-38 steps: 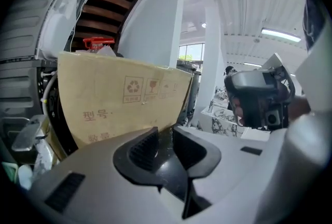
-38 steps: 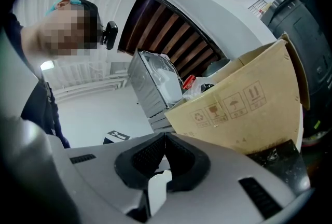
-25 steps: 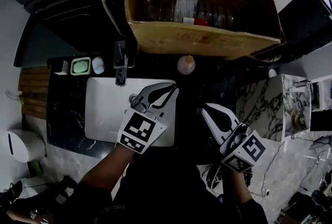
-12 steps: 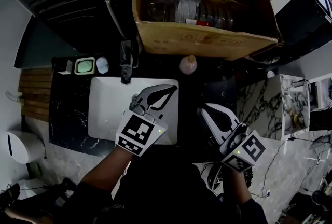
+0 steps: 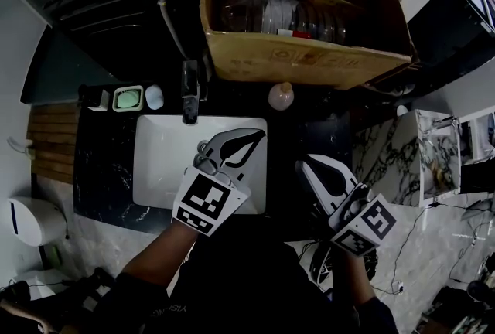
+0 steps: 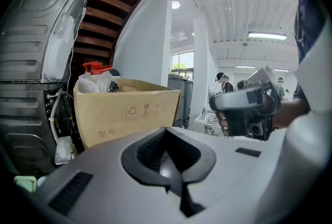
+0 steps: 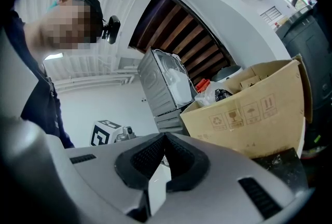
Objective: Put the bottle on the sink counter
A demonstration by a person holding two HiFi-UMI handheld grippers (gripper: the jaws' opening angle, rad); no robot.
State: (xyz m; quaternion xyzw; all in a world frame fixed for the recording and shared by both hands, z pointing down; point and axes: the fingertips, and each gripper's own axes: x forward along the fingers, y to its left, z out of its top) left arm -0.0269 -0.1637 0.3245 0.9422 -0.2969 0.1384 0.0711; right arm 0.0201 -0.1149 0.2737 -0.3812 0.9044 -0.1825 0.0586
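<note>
A small pale pink bottle (image 5: 280, 96) stands on the dark sink counter (image 5: 100, 162), just behind the white basin (image 5: 158, 170) and in front of the cardboard box (image 5: 309, 58). Several clear bottles (image 5: 286, 14) lie inside that box. My left gripper (image 5: 261, 132) hovers over the basin's right rim, shut with nothing in it, its tip a short way in front of the pink bottle. To its right my right gripper (image 5: 301, 165) hangs over the dark counter, shut and empty. In the left gripper view the box (image 6: 127, 109) is ahead and the right gripper (image 6: 244, 111) is beside it.
A dark faucet (image 5: 189, 97) rises behind the basin, with a green soap dish (image 5: 127, 98) and a small white object (image 5: 154, 97) to its left. A marble-topped unit (image 5: 421, 155) stands at the right. A grey appliance (image 7: 168, 85) is behind the box.
My left gripper has edged slightly forward and up over the basin, still shut. The right gripper has stayed where it was.
</note>
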